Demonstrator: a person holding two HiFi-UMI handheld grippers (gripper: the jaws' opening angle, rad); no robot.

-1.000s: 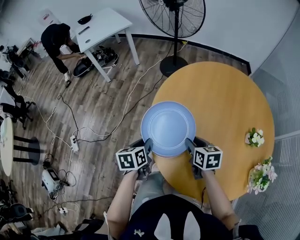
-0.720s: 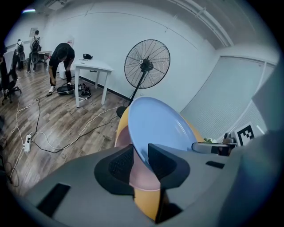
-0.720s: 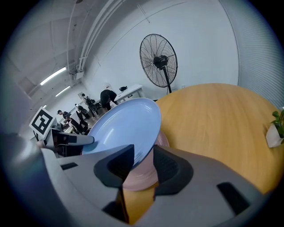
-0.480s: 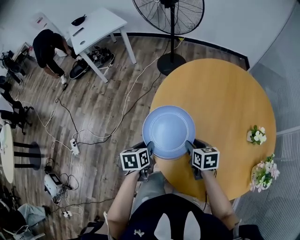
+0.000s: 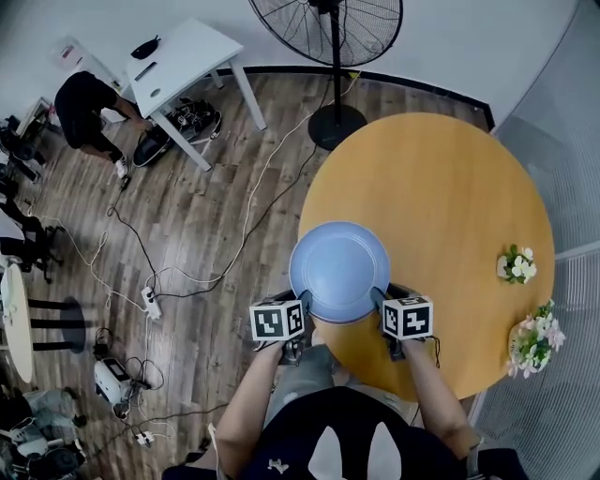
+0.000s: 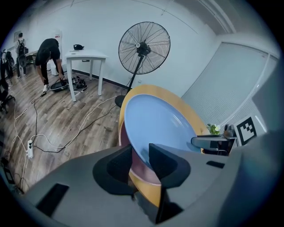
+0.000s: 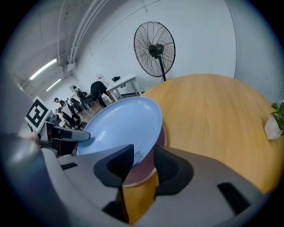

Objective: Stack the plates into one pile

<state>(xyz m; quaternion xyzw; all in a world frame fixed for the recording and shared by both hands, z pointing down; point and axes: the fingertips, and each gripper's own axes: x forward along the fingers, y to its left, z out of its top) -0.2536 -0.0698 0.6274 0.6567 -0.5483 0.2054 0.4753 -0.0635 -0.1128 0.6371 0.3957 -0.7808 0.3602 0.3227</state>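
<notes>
A light blue plate (image 5: pixel 339 270) hangs level over the near edge of the round wooden table (image 5: pixel 441 187). My left gripper (image 5: pixel 302 302) is shut on its left rim and my right gripper (image 5: pixel 377 298) on its right rim. In the left gripper view the blue plate (image 6: pixel 159 124) rim sits between the jaws of the left gripper (image 6: pixel 140 155), which have just been opening a little. Right under it lies a dark red plate (image 6: pixel 133 169). The right gripper view shows the right gripper (image 7: pixel 143 157) holding the blue plate (image 7: pixel 124 124) just above the red plate (image 7: pixel 141 170).
Two small flower pots (image 5: pixel 513 270) (image 5: pixel 532 342) stand at the table's right edge. A standing fan (image 5: pixel 328 28) is behind the table. A white table (image 5: pixel 183 61) and a bent-over person (image 5: pixel 80 103) are at far left. Cables (image 5: pixel 234 234) cross the wooden floor.
Both grippers and the blue plate have sunk toward the table and the red plate. The plate stays held at both rims.
</notes>
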